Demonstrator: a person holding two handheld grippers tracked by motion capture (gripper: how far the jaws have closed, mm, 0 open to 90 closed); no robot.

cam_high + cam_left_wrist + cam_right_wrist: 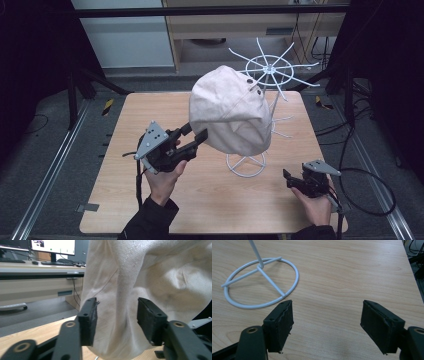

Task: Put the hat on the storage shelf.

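1. Cream cloth hat (231, 111) hangs on the white wire stand (246, 165) in the middle of the wooden table (150, 200), draped over one of the stand's arms and reaching down toward the ring base.

2. Left gripper (199, 135) sits at the hat's lower left edge. In the left gripper view its jaws stand apart with a fold of the fabric (117, 322) between them, and the pads do not press on the cloth, so nothing is held.

3. Right gripper (291, 179) rests low near the table's right front corner, well apart from the hat. Its jaws are spread wide over bare wood, with the stand's ring base (262, 282) ahead of them.

4. Handling, as a judgement: the hat looks light and soft. The woven cloth creases and sags, so it should fold under a pinch rather than resist. It seems neither slippery nor fragile.

5. The best hold is probably the lower hem or a thick fold near the brim, where doubled cloth gives the pads something to bite.

6. Risks: the fabric may snag on the wire spokes (272, 67), and a sideways pull could tip the light stand.
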